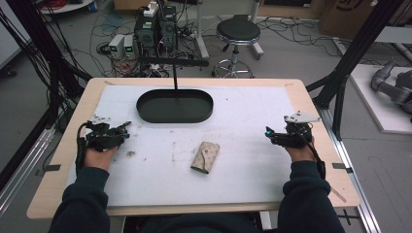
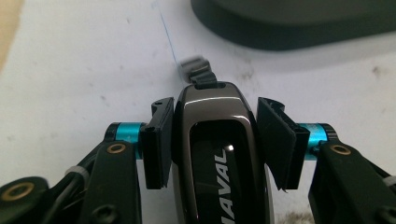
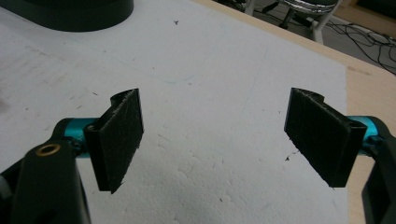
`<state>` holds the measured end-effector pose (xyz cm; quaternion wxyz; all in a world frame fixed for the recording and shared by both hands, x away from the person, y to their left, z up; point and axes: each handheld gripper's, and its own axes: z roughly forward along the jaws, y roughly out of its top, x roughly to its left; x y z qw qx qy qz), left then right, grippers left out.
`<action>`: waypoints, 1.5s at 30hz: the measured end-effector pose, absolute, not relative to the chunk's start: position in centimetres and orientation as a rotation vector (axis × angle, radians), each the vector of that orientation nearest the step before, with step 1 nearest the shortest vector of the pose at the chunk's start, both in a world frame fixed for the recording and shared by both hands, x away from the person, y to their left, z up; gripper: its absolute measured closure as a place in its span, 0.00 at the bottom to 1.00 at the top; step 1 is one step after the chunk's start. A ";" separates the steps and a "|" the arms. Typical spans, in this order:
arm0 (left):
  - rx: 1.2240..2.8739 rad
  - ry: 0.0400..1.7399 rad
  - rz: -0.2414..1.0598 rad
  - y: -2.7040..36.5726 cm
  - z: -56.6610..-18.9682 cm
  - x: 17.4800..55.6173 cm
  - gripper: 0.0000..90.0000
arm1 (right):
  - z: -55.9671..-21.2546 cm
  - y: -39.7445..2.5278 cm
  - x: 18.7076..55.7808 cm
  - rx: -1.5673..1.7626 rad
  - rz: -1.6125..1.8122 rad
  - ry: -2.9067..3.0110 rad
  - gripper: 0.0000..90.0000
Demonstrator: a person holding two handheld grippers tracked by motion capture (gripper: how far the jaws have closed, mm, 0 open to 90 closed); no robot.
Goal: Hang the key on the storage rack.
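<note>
Left tool clamps a car key; right tool gapes over the desk.

At left, the left tool [image 2: 212, 140] grips a glossy dark car key [image 2: 219, 154], its lettering cut off at the frame edge. Mid-desk, the black oval tray [image 1: 175, 106] holds nothing visible; a beige pouch [image 1: 205, 157] lies nearer. Right tool [image 3: 215, 135] stands wide, holding nothing.

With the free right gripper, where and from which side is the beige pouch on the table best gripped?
Probably across the pouch's narrow width near its middle, coming from above. It lies flat and long on the white mat, so the open right gripper should span it there.
</note>
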<state>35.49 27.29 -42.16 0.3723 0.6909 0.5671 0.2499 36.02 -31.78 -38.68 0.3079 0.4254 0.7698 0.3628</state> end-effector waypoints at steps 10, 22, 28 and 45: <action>1.627 1.299 0.699 27.5 -39.0 35.0 0.54 | -38.7 -31.6 36.0 1.127 0.956 2.038 0.22; 1.577 1.133 0.748 25.1 -33.3 37.3 0.54 | -38.6 -31.5 36.1 1.125 0.969 2.030 0.22; 1.568 1.082 0.735 24.4 -31.1 40.0 0.54 | -38.6 -31.5 36.2 1.118 0.964 2.039 0.22; 1.539 1.101 0.738 23.3 -28.1 45.1 0.54 | -38.7 -31.7 36.1 1.127 0.973 2.038 0.22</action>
